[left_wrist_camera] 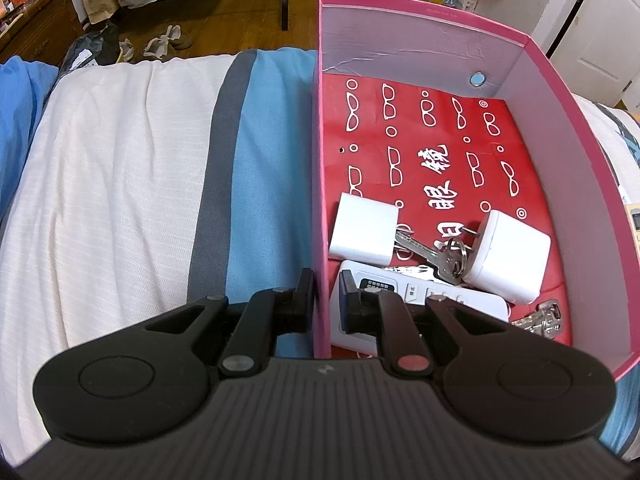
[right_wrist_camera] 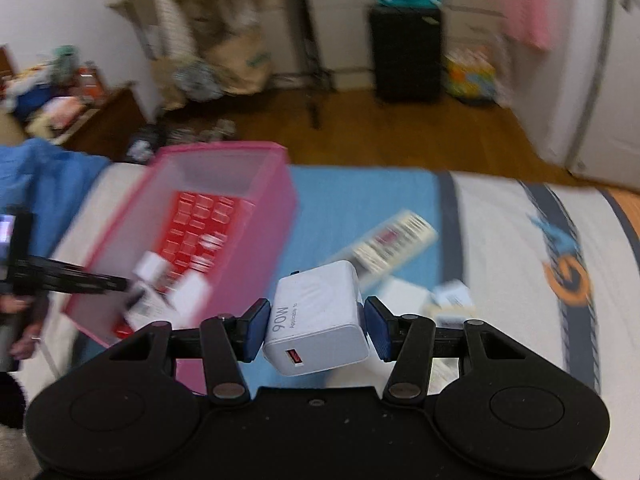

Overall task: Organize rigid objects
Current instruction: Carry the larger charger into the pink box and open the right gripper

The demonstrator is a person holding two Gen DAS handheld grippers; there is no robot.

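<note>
Right gripper point(right_wrist_camera: 316, 330) clamps a white, boxy plastic 90W charger point(right_wrist_camera: 318, 318); left gripper point(left_wrist_camera: 326, 300) pinches the pink cardboard box wall point(left_wrist_camera: 322, 200).
The charger looks stiff, smooth and dense; broad flat sides suit the hold.

Left wrist view bright and sharp, soft even room light, faint shadows inside the pink box point(left_wrist_camera: 424, 32), right wrist view smeared with motion blur, only the white charger point(right_wrist_camera: 316, 320) and its tool point(right_wrist_camera: 317, 330) sharp, both views bent at the edges, corners dark

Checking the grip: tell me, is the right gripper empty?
No, the right gripper is clamped on a white charger.
</note>
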